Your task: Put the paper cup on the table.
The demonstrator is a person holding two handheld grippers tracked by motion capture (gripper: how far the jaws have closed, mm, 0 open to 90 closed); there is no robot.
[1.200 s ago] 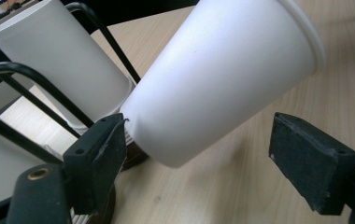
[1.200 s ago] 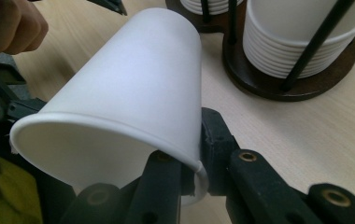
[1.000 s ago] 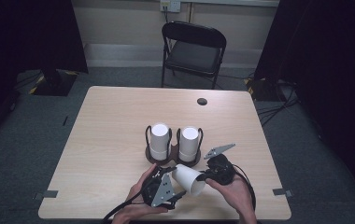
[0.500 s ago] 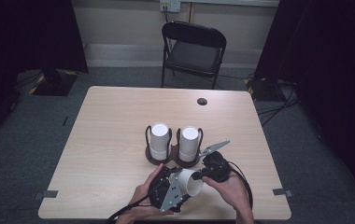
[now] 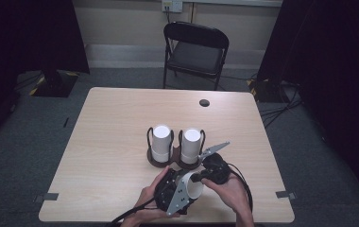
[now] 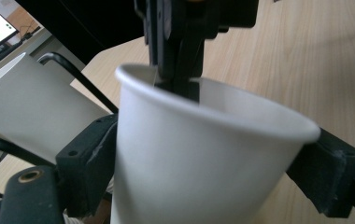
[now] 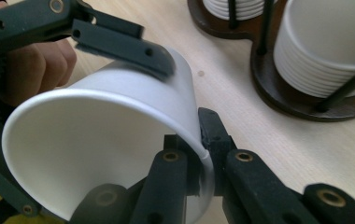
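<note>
the white paper cup [image 5: 192,185] is held just above the tabletop [image 5: 111,127], near the wooden cup holder [image 5: 175,161]. the left gripper [image 5: 175,195] squeezes its sides. the right gripper [image 5: 201,178] has its jaws closed on the rim.

You've got 2 grippers: left gripper [image 5: 183,188] & right gripper [image 5: 197,178]. 1 loose paper cup [image 5: 192,184] sits between them. 2 stacks of cups in 1 dark wood holder [image 5: 161,162]: left stack [image 5: 161,137] & right stack [image 5: 191,142]. How many cups per stack, can't tell. 1 table [image 5: 106,123]. 1 folding chair [image 5: 195,52] behind it. 1 small dark round spot [image 5: 204,102] on the table top.
</note>
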